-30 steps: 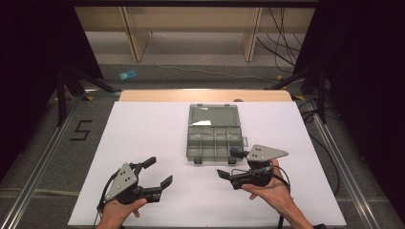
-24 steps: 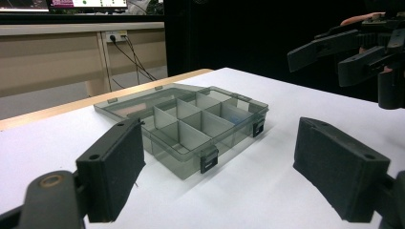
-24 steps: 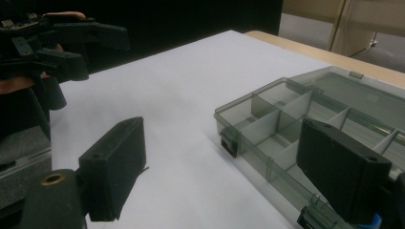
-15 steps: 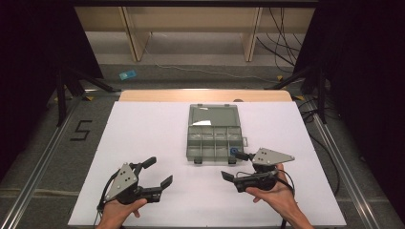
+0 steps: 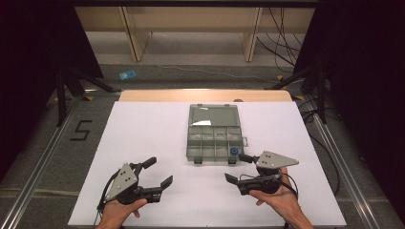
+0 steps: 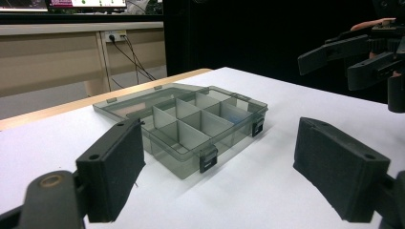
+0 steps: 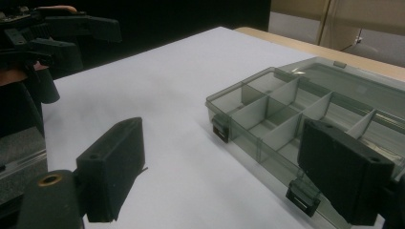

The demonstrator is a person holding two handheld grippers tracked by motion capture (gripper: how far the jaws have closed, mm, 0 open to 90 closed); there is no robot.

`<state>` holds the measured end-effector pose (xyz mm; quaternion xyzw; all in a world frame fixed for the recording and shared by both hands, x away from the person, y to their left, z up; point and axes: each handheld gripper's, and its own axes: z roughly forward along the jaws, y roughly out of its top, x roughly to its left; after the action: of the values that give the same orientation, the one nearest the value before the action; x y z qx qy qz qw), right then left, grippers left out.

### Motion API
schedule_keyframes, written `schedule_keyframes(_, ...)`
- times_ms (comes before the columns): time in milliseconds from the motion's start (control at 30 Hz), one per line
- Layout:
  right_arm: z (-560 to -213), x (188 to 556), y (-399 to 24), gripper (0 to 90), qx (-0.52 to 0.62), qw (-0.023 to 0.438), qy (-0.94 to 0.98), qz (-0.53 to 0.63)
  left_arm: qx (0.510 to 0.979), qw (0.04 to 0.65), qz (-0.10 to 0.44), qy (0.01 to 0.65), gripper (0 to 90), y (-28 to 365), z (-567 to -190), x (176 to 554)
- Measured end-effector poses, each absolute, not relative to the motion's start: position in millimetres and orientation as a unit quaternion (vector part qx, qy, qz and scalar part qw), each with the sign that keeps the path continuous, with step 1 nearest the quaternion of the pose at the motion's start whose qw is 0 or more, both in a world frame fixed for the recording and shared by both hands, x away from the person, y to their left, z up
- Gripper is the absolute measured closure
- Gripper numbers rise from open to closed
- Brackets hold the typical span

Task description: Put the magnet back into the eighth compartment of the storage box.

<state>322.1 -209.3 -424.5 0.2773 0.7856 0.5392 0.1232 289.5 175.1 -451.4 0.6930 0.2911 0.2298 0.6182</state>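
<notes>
**Operator:** Smoke-grey plastic describes the compartment box: lid laid flat toward 12 o'clock, divided tray facing up, near mid-table on the white table sheet. Status of the tools?

**Technician:** Left gripper sits at 7 o'clock from the box, well apart from it, jaws spread wide and empty. Right gripper sits at 5 o'clock, just beside the tray's front right corner, jaws also spread wide, nothing held.

**Operator:** Contents?

**Technician:** One small blue part lies in the front right compartment. I cannot tell what it is.

**Operator:** Failure modes?

**Technician:** Judgement only. The box is light and unrestrained; a jaw pressed against its wall would likely slide it across the sheet. The thin dividers leave narrow cells, so wide pads may jam against a partition before reaching the part. The front latches protrude and could snag a jaw.

**Operator:** Obstructions?

**Technician:** None between either gripper and the box. Beyond the table at 12 o'clock: wooden shelving and floor cables, well apart.
</notes>
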Motion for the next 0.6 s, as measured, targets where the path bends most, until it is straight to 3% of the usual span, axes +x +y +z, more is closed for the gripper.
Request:
schedule_keyframes(67, -425.9, 322.5, -209.8, 17.1, 0.276, 0.139, 0.778, 0.547, 0.694, 0.618, 0.231, 0.289, 17.1, 175.2, -451.3, 289.6)
schedule_keyframes(133, -425.8, 320.8, -211.0, 17.1, 0.280, 0.124, 0.782, 0.543, 0.693, 0.618, 0.229, 0.291, 17.1, 175.0, -451.5, 289.4)
schedule_keyframes(600, -430.9, 315.8, -216.7, 17.0, 0.290, 0.133, 0.780, 0.539, 0.695, 0.617, 0.230, 0.288, 17.1, 175.2, -451.4, 289.4)
